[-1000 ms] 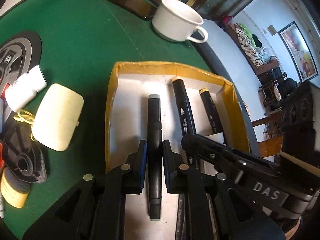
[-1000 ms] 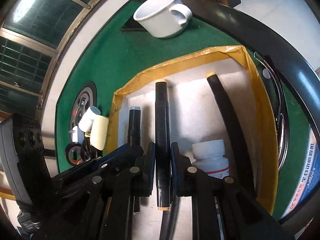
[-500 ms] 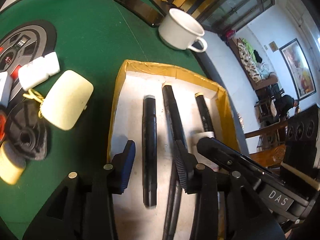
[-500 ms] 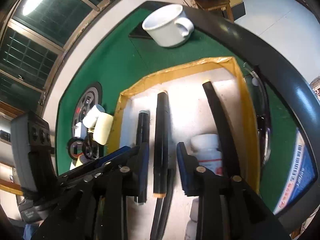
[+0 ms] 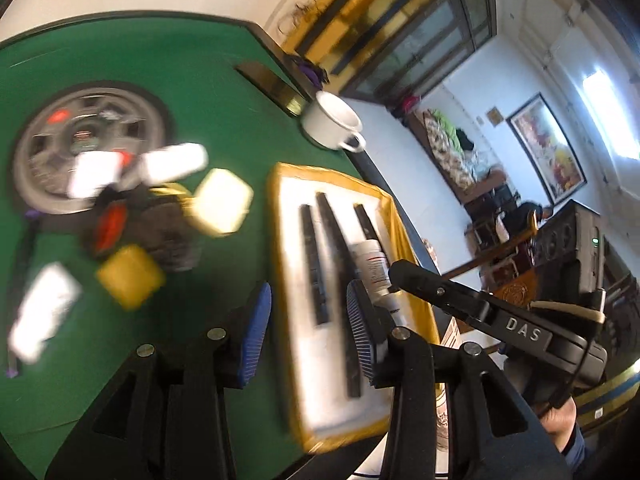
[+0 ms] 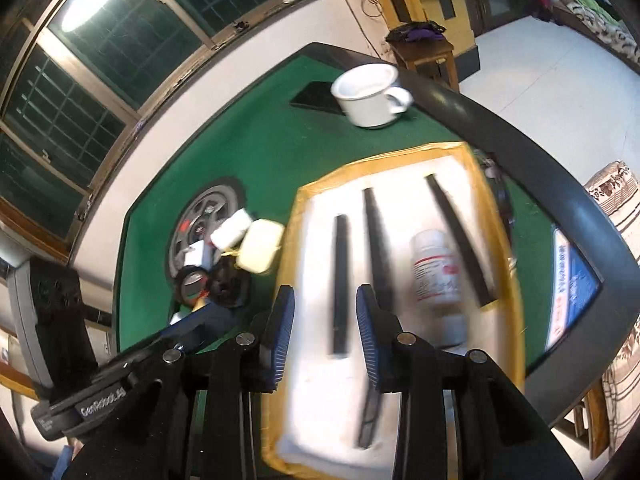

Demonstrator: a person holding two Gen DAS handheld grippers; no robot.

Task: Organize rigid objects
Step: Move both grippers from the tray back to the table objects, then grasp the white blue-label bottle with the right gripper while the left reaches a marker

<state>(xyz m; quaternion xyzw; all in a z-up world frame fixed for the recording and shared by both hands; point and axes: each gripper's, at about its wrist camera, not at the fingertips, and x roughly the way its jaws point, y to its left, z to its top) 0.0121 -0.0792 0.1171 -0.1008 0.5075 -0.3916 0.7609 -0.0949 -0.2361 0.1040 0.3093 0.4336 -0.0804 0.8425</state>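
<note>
Green felt table (image 6: 248,148), dark-rimmed, in a room with barred windows and a framed picture on the far wall. Both views are motion-blurred.

Hard to make out: the cluster left of the tray, over a wheel-patterned disc (image 5: 86,148). Only blurred white blocks, a cream case (image 6: 260,251), a yellow block (image 5: 130,276) and dark lumps can be told apart there. A blue printed card (image 6: 572,292) at the right table edge carries white characters, unreadable. The bottle label shows red and grey print, also unreadable.

Writing: "DAS" on the right tool's body in the left view; "GenRobot.AI", partly blurred, on the left tool's body in the right view.

Tray (image 6: 508,264), white inside with yellow taped rim, near right on the felt. It holds three black markers (image 6: 341,280) lying lengthwise, roughly parallel, and a white bottle (image 6: 436,268) on its side between the middle and right markers.

Left gripper (image 5: 308,334): jaws wide apart, empty, straddling the tray's left rim.

Right gripper (image 6: 325,330): jaws wide apart, empty, above the near end of the leftmost marker.

White cup (image 6: 370,94) at the far edge, dark phone (image 6: 314,96) beside it.
</note>
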